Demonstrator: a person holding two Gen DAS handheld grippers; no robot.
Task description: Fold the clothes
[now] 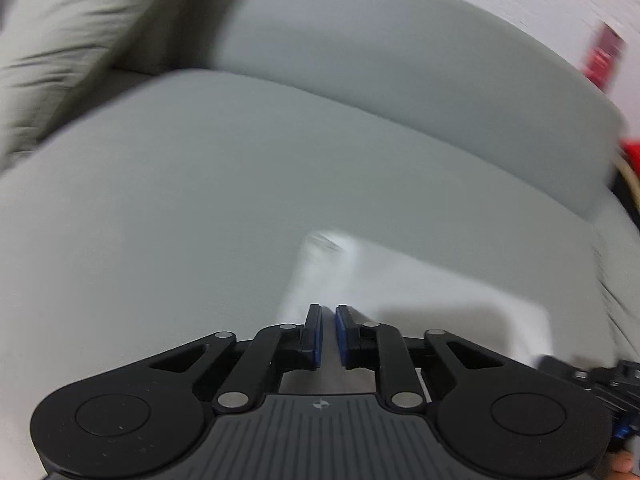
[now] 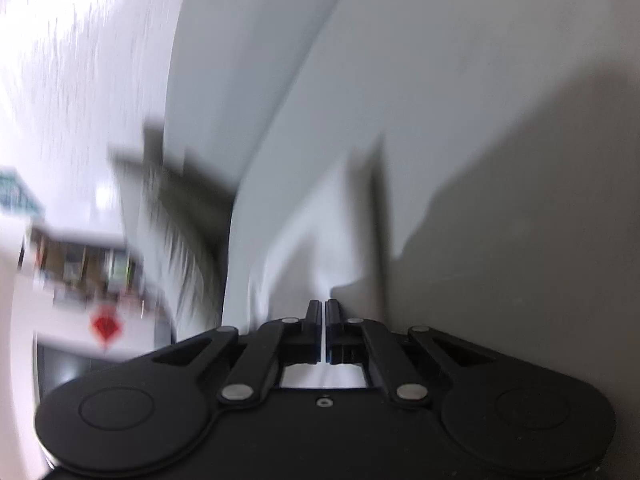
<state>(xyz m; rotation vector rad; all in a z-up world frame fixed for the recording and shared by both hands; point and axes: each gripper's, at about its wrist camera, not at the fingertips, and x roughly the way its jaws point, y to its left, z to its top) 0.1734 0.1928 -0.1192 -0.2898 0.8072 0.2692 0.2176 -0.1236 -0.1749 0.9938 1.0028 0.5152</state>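
A white garment (image 1: 420, 288) lies spread on the grey sofa seat (image 1: 180, 200), blurred by motion. My left gripper (image 1: 329, 312) sits over its near left edge with the blue-padded jaws nearly together; a narrow gap shows and I cannot tell if cloth is between them. In the right wrist view the same white garment (image 2: 304, 240) rises in a fold from my right gripper (image 2: 323, 304), whose jaws are shut on its edge. The right gripper's body also shows in the left wrist view (image 1: 592, 376) at the lower right.
A beige cushion (image 1: 68, 40) leans at the sofa's back left. The grey backrest (image 1: 380, 48) runs behind the seat. A white wall (image 2: 72, 80) and blurred room clutter with a red mark (image 2: 106, 326) lie to the right gripper's left.
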